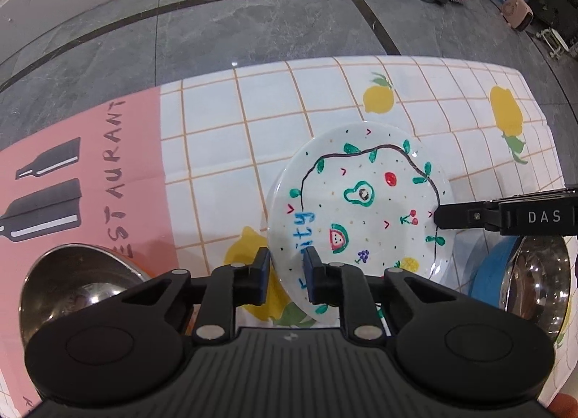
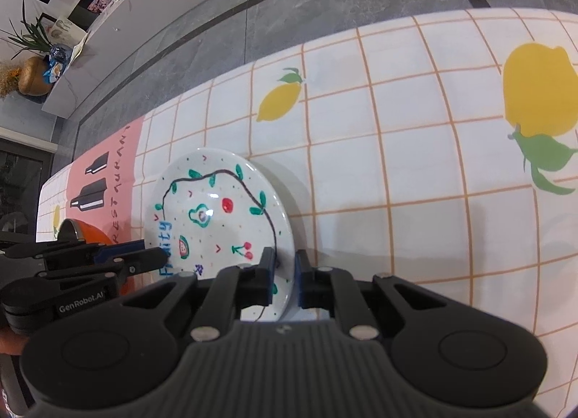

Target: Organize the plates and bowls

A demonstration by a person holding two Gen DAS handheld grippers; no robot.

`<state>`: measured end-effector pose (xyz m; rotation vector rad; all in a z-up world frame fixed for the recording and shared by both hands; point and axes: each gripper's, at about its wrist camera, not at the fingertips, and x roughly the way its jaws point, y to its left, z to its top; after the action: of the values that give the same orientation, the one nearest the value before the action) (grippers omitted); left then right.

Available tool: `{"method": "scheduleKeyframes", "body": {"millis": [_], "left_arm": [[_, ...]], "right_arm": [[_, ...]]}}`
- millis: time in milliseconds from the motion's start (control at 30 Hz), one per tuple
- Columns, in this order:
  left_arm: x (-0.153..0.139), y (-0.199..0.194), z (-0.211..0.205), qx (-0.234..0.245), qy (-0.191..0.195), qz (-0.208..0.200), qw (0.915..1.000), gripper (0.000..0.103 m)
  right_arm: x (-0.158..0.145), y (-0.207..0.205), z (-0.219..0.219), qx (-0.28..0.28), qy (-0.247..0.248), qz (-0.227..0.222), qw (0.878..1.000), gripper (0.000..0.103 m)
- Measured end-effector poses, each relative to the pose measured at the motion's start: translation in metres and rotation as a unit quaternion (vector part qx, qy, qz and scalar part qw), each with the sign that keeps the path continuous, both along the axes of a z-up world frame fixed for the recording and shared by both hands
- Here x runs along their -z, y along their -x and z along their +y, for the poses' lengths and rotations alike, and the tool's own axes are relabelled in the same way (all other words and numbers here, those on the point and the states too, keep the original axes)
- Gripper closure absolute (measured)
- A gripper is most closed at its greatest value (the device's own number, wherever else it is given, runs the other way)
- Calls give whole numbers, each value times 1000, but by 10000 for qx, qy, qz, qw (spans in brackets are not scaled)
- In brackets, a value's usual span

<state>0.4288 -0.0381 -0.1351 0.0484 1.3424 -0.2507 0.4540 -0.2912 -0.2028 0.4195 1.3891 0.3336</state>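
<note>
You're working over a table covered with a white checked cloth with orange grid lines and yellow lemon prints (image 1: 224, 136), and it has a pink panel with black bottle shapes and lettering (image 1: 65, 179) at its left end. Sitting on that cloth, roughly mid-table, is the round white ceramic plate painted with little fruits and a wavy black line (image 1: 361, 197), and that's clearly the piece you're dealing with right now. On your left there's a shiny steel bowl with an orange outside (image 1: 79, 284), and on your right another steel bowl nested in a blue one (image 1: 534, 273), both close to the plate but not touching it as far as I can tell. Your left gripper (image 1: 287, 273) is nearly closed with its blue-padded jaws straddling the plate's near-left rim, and your right gripper (image 2: 283, 277) is pinched almost fully on the opposite rim, edge right between the pads. In the right wrist view the plate looks tipped up a bit on the right side, though I can't say if it's off the cloth entirely. So I'd call this the pick-up step, with both sides just gripped. Next you probably want an even lift, both hands together, then carry it to wherever plates stack. Glazed rim, thin pinch, so go slow or it could slip.
</note>
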Motion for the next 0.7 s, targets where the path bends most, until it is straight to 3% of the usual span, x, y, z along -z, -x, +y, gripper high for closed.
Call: {"method": "scheduleKeyframes", "body": {"millis": [367, 700], "left_arm": [[-34, 5, 9, -120, -9, -227, 9997, 82], [-81, 43, 24, -278, -12, -481, 9985, 82]], "right_arm": [[-29, 2, 9, 57, -89, -222, 9997, 94], [-80, 34, 21, -15, -117, -544, 9984, 94]]}}
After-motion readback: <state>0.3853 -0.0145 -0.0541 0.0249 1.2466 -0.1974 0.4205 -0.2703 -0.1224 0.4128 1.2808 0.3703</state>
